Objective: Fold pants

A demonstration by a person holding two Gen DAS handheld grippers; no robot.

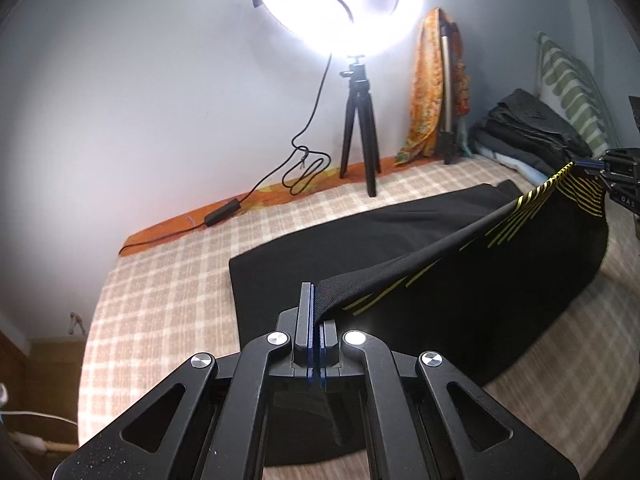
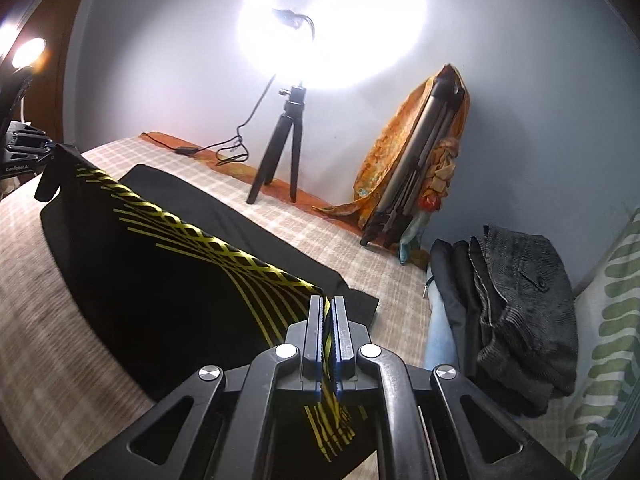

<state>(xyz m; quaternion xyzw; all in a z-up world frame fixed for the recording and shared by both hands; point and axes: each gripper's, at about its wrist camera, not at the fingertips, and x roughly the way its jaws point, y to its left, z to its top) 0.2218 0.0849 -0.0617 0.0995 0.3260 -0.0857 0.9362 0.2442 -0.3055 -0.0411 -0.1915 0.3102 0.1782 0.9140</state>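
In the left wrist view, the left gripper (image 1: 315, 320) has its fingers (image 1: 303, 316) pressed together on one end of the lifted edge of the black pants (image 1: 320, 252). This edge, with yellow stripes, runs tight and raised above the bed (image 1: 168, 280) to the right gripper (image 1: 588, 165), seen small at the right border, which clamps the other end. The rest of the pants lies flat on the checked bed cover, reaching toward the wall side. Between the pants and the far edge of the bed there is a band of bare cover, where a ring light (image 1: 340, 4) stands on a small tripod (image 1: 360, 128) with its cable (image 1: 296, 168) lying beside it. The left part of the bed is bare up to its left edge. At the far right corner a stack of folded clothes (image 1: 532, 128) lies near a striped pillow (image 1: 572, 92).

In the right wrist view, the right gripper (image 2: 329, 340) has its fingers (image 2: 313, 332) shut on the striped pants (image 2: 160, 280) edge. The cloth hangs down from the raised edge toward the bed (image 2: 48, 320). The left gripper (image 2: 50, 146) holds the other end at the left border. The folded clothes (image 2: 520, 312) lie just right of this gripper, near the pants but apart from them. A folded stand covered by an orange cloth (image 2: 400, 152) leans on the wall at the far edge.
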